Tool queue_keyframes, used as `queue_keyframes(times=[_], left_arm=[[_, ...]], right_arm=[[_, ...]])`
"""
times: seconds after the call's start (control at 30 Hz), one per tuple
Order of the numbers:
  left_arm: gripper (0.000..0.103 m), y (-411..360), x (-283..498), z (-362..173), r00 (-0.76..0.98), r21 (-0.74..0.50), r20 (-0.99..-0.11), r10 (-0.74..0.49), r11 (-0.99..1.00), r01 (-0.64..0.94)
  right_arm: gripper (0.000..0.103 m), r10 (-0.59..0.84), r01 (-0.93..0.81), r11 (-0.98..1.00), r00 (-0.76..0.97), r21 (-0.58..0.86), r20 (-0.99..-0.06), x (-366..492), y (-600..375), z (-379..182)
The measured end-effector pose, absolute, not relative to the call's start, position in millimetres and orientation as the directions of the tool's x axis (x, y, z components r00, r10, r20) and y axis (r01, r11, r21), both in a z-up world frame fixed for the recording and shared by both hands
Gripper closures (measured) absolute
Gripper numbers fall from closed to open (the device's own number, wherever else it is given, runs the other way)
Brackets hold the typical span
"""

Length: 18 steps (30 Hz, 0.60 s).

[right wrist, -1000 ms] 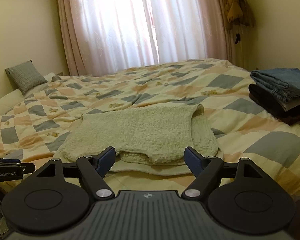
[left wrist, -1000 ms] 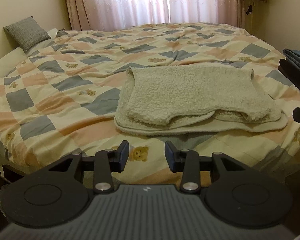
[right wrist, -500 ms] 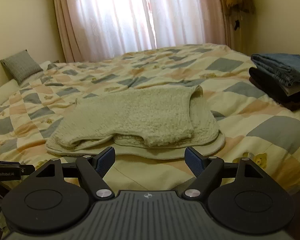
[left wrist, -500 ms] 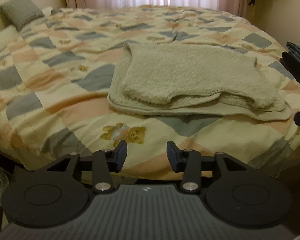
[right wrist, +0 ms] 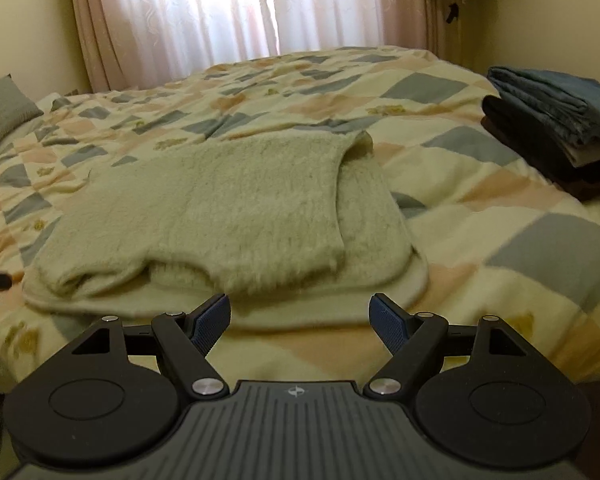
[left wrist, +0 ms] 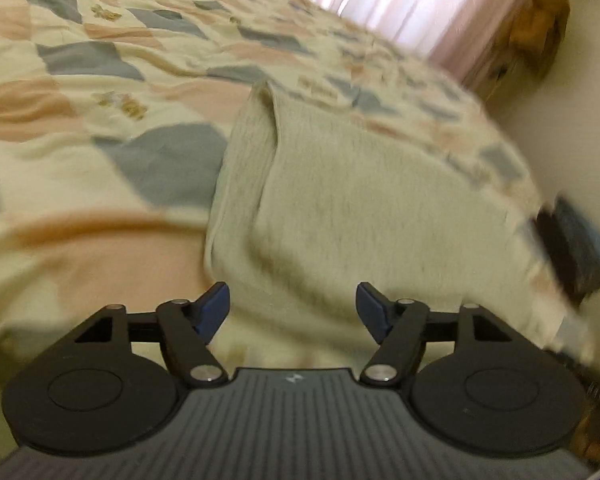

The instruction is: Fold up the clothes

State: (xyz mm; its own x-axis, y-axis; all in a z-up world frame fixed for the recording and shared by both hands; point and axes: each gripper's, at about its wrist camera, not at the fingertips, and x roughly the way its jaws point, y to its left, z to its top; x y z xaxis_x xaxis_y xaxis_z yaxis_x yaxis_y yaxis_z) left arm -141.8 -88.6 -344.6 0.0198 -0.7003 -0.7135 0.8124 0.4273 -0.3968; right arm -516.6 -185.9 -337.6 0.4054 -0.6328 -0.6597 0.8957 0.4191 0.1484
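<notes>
Blue-padded left gripper [left wrist: 293,307] and right gripper [right wrist: 300,318], jaws spread, empty, at near hem of cream fleece garment [right wrist: 220,208], part-folded on quilt [right wrist: 480,216]. Next: likely pinch near corners, fold away. Beyond, folded stack [right wrist: 560,128].

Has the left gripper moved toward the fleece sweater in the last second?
Yes. The left gripper has closed in on the cream sweater, which now fills its view, and its jaws have opened wider.

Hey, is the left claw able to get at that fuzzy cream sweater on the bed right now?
Probably yes. The left claw is open and right at the sweater, with nothing between its fingers and the near edge; the view is blurred, though.
</notes>
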Motion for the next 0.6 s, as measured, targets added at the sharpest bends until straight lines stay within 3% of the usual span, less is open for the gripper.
queue_keyframes(times=[0.23,0.47,0.6], left_arm=[[0.036,-150.1,-84.7,-378.7,0.018,-0.4,-0.723,-0.691,0.439,0.804],[0.029,-172.4,-55.9,-411.2,-0.234,-0.572,-0.667,-0.707,0.286,0.769],[0.03,-158.2,-41.0,-430.7,-0.352,-0.74,-0.547,-0.759,0.243,0.627]], right_arm=[[0.024,-0.634,0.892,0.421,0.417,0.162,-0.652,-496.0,-224.0,-338.0],[0.024,-0.617,0.888,0.394,0.446,0.236,-0.649,-489.0,-254.3,-344.5],[0.024,-0.617,0.897,0.379,0.429,0.228,-0.66,-486.1,-264.9,-350.8]])
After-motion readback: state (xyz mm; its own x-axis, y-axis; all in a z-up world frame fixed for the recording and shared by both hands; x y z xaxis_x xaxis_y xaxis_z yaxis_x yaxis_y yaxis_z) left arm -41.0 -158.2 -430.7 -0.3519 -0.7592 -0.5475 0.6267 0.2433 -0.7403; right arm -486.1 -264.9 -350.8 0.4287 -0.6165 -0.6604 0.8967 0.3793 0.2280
